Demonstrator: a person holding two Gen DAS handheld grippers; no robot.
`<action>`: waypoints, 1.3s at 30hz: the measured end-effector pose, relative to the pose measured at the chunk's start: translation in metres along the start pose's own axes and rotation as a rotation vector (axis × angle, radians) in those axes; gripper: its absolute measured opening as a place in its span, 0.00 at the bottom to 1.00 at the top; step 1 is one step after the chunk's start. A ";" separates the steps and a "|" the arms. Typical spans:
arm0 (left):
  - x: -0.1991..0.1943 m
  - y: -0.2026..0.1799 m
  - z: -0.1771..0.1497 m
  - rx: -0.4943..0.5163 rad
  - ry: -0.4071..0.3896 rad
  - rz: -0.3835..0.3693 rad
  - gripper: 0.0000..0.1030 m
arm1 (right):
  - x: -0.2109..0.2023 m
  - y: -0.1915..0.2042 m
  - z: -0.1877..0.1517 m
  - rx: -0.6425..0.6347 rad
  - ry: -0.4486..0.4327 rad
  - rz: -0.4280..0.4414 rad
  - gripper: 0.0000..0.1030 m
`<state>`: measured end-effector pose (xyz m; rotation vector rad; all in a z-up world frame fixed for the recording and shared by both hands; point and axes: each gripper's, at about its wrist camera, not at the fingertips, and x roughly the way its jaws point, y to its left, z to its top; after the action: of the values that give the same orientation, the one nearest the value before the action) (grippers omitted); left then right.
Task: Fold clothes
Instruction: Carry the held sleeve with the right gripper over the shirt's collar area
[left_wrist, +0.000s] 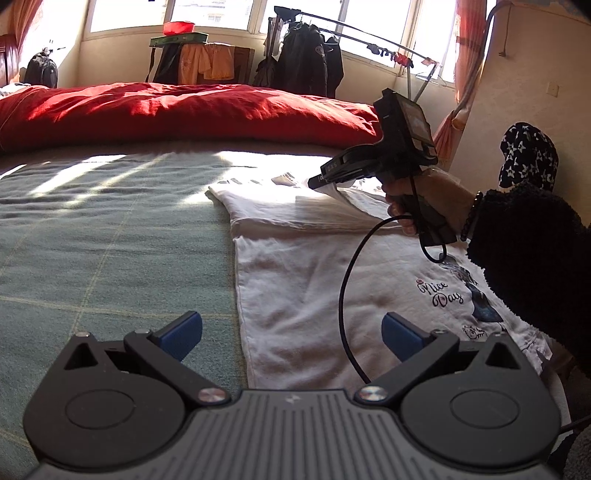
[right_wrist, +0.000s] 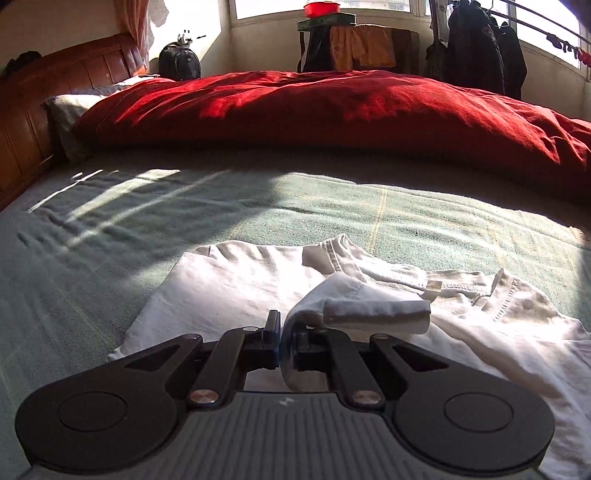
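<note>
A red duvet lay bunched across the far side of the bed, over a green checked blanket crossed by bands of sunlight. At the head of the bed a white pillow rested against the wooden headboard. A black backpack stood on the floor by the window wall. Beyond the duvet, a red bowl sat on a green board on top of a stand, with an orange garment draped below it. Dark jackets hung from a metal clothes rail. Orange curtains framed the bright windows. A dark star-patterned cloth showed at the right edge.
</note>
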<state>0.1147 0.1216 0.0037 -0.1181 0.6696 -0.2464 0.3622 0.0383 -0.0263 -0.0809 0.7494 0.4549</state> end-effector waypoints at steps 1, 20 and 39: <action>0.000 0.000 0.000 -0.001 0.001 0.000 0.99 | 0.001 0.003 -0.001 -0.011 0.002 -0.002 0.07; 0.000 0.004 -0.006 -0.025 0.010 0.006 0.99 | 0.015 0.045 -0.021 -0.267 0.072 -0.070 0.28; -0.011 0.004 -0.014 -0.044 -0.014 -0.006 0.99 | -0.038 -0.013 0.009 0.080 0.000 0.208 0.57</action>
<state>0.0983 0.1280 -0.0013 -0.1641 0.6612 -0.2367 0.3490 0.0150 0.0045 0.0725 0.7790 0.6220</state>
